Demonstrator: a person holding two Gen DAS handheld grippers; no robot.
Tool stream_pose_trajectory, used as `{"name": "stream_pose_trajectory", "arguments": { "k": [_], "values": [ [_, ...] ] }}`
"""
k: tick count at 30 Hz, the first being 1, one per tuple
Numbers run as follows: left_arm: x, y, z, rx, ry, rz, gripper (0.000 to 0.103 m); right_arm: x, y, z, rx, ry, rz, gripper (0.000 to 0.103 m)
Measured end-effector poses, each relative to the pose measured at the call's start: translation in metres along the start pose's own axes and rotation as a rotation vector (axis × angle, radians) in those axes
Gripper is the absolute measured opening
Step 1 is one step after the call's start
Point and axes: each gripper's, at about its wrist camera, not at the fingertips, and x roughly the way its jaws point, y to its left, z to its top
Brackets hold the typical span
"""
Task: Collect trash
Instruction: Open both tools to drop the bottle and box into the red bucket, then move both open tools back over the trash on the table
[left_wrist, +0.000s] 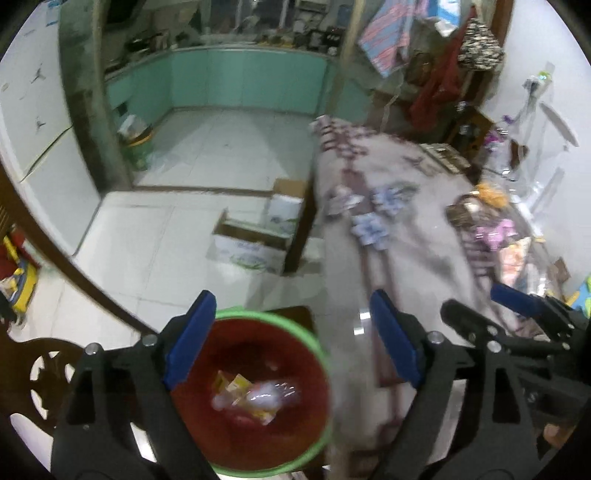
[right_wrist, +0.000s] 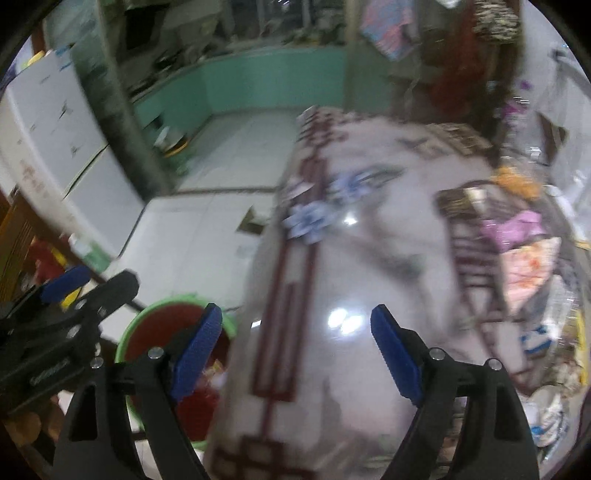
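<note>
A red bin with a green rim (left_wrist: 314, 343) stands beside the table, below my left gripper (left_wrist: 291, 339). Crumpled wrappers (left_wrist: 255, 398), yellow and clear, lie in its bottom. My left gripper is open and empty above the bin's right half. My right gripper (right_wrist: 295, 350) is open and empty above the patterned, glass-topped table (right_wrist: 332, 258); it also shows in the left wrist view (left_wrist: 472, 306). The bin shows in the right wrist view (right_wrist: 133, 332) at lower left. Small blue-white wrappers (left_wrist: 373, 221) lie on the table; they also show in the right wrist view (right_wrist: 310, 218).
Cardboard boxes (left_wrist: 255, 240) sit on the tiled floor by the table leg. A basket with pink and orange items (right_wrist: 491, 221) stands at the table's right side. A carved wooden chair (left_wrist: 48, 373) is at lower left. A white fridge (left_wrist: 40, 129) stands left.
</note>
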Motion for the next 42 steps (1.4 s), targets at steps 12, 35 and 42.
{"name": "stream_pose_trajectory", "arguments": {
  "k": [12, 35, 42],
  "values": [
    [-0.034, -0.073, -0.001, 0.083, -0.065, -0.049, 0.090, -0.057, -0.079, 0.003, 0.094, -0.166, -0.170, 0.080],
    [-0.063, -0.182, -0.016, 0.103, -0.125, -0.068, 0.098, -0.109, -0.196, -0.024, 0.066, -0.220, -0.240, 0.092],
    [-0.054, -0.215, -0.025, 0.113, -0.086, -0.069, 0.098, -0.097, -0.241, -0.032, 0.092, -0.163, -0.229, 0.092]
  ]
}}
